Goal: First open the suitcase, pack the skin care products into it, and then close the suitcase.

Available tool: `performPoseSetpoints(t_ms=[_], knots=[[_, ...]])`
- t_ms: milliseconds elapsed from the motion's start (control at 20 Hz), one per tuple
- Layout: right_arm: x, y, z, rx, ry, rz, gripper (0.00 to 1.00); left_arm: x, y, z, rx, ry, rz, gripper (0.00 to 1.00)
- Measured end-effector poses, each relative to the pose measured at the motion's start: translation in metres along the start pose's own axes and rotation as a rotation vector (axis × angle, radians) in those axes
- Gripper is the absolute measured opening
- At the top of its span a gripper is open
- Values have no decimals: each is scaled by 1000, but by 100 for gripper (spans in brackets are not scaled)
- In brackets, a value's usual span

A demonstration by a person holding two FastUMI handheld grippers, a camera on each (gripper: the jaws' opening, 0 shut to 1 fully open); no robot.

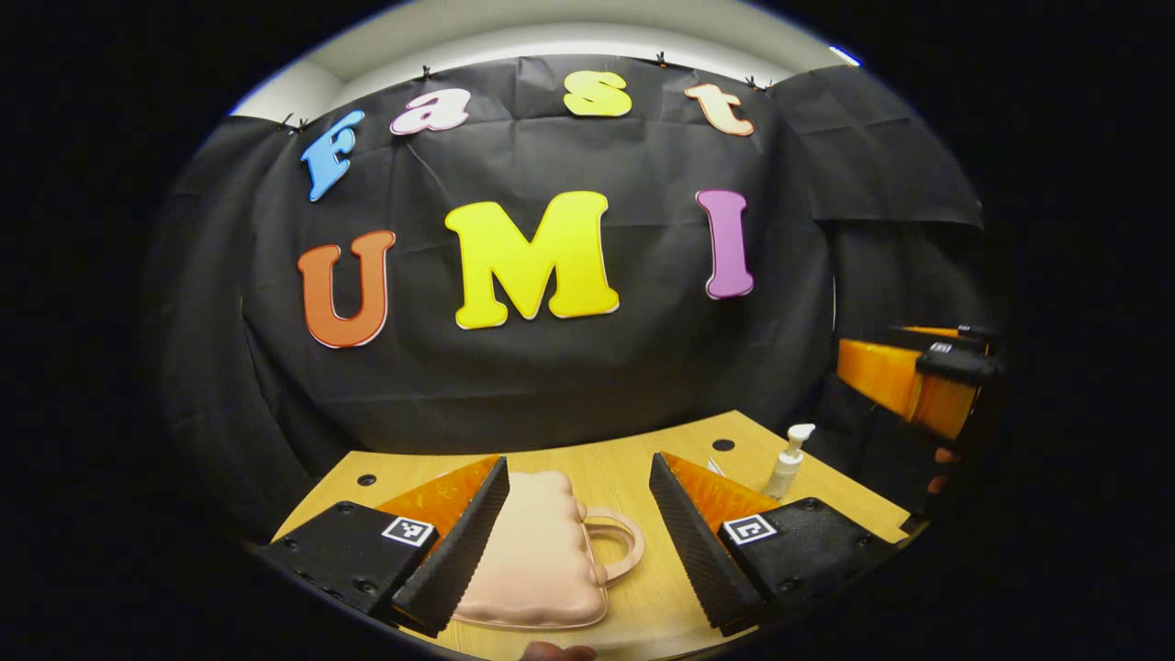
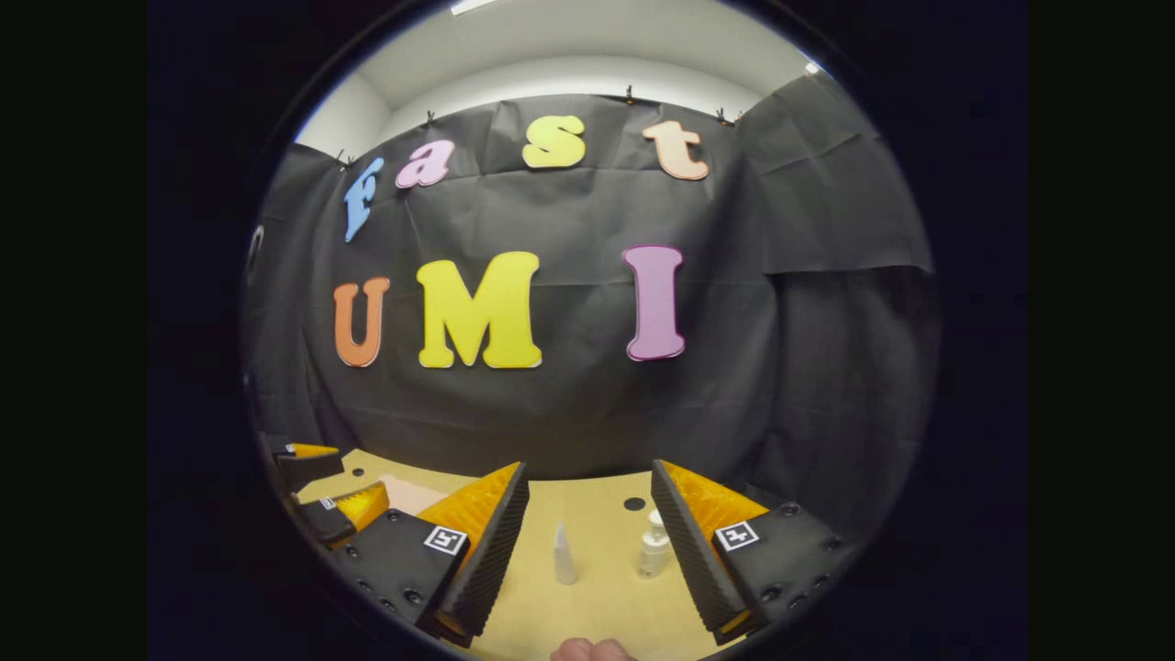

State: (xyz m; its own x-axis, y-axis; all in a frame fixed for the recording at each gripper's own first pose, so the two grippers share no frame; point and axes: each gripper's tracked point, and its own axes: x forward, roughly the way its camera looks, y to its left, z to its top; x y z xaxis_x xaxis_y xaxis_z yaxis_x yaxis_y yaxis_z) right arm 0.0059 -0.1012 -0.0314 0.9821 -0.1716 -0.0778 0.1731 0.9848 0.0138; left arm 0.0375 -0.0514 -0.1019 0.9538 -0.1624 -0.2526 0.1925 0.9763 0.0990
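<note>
Left gripper view: wooden table (image 1: 633, 477), black cloth wall (image 1: 551, 367), pale ceiling (image 1: 551, 28). Pink suitcase (image 1: 537, 551) shut, flat between spread left gripper (image 1: 578, 542) fingers. Pump bottle (image 1: 787, 464) beside. Right gripper (image 2: 587, 542) fingers spread; two bottles (image 2: 564, 555) between.

Both grippers are held wide open, nothing clamped. The left gripper (image 1: 578, 523) is kept low and level; the right gripper (image 2: 587, 532) is held alongside it, off to its right, also level.

I see a smooth, softly glossy, ribbed plastic suitcase (image 1: 537, 551) on the matt pale-wood bench (image 1: 643, 459), a glossy plastic pump bottle (image 1: 788, 462), creased matt wall cloth (image 1: 551, 367), and ridged fingers (image 1: 464, 546).
</note>
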Motion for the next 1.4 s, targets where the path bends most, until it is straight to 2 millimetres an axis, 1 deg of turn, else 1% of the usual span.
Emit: performPoseSetpoints(t_ms=[100, 250, 300, 350, 400, 450, 500, 550, 600, 700, 750, 900, 1000, 1050, 1100, 1150, 1200, 1250, 1300, 1350, 1400], knots=[[0, -17, -7, -4, 14, -28, 79, 8, -9, -15, 31, 42, -17, 99], [3, -38, -22, -43, 42, -45, 79, 20, -27, -46, 140, 131, -64, 100], [6, -47, -30, -72, 55, -43, 79, 21, -35, -63, 197, 183, -89, 98], [7, -58, -36, -86, 74, -39, 79, 24, -39, -71, 234, 205, -99, 99], [8, -69, -44, -84, 94, -41, 80, 30, -48, -91, 304, 258, -125, 98], [9, -75, -47, -74, 100, -42, 80, 32, -53, -109, 344, 313, -146, 98], [12, -77, -54, -79, 112, -43, 80, 39, -54, -126, 395, 358, -164, 98], [14, -78, -58, -79, 120, -40, 80, 41, -55, -134, 442, 380, -166, 98], [16, -80, -60, -73, 127, -35, 80, 48, -56, -147, 528, 414, -153, 98], [19, -86, -60, -76, 126, -39, 80, 59, -50, -162, 607, 464, -143, 97], [21, -92, -62, -86, 129, -50, 79, 69, -46, -171, 661, 492, -136, 96], [21, -107, -67, -76, 142, -79, 79, 80, -46, -184, 723, 529, -135, 94], [19, -112, -72, -68, 153, -83, 77, 87, -49, -194, 735, 560, -149, 85], [19, -113, -71, -67, 150, -83, 80, 89, -47, -199, 741, 579, -150, 81], [18, -114, -69, -65, 145, -84, 80, 94, -46, -204, 751, 598, -148, 75], [17, -111, -69, -66, 143, -76, 80, 96, -45, -207, 762, 614, -144, 55], [17, -107, -71, -65, 144, -66, 80, 98, -46, -210, 770, 629, -146, 48], [16, -99, -71, -64, 142, -49, 79, 100, -46, -213, 777, 641, -143, 43], [16, -97, -71, -66, 140, -42, 80, 100, -46, -215, 782, 646, -133, 40], [15, -92, -71, -71, 139, -29, 77, 100, -47, -216, 795, 653, -129, 39], [15, -90, -70, -74, 137, -21, 77, 100, -46, -217, 811, 664, -124, 37]])
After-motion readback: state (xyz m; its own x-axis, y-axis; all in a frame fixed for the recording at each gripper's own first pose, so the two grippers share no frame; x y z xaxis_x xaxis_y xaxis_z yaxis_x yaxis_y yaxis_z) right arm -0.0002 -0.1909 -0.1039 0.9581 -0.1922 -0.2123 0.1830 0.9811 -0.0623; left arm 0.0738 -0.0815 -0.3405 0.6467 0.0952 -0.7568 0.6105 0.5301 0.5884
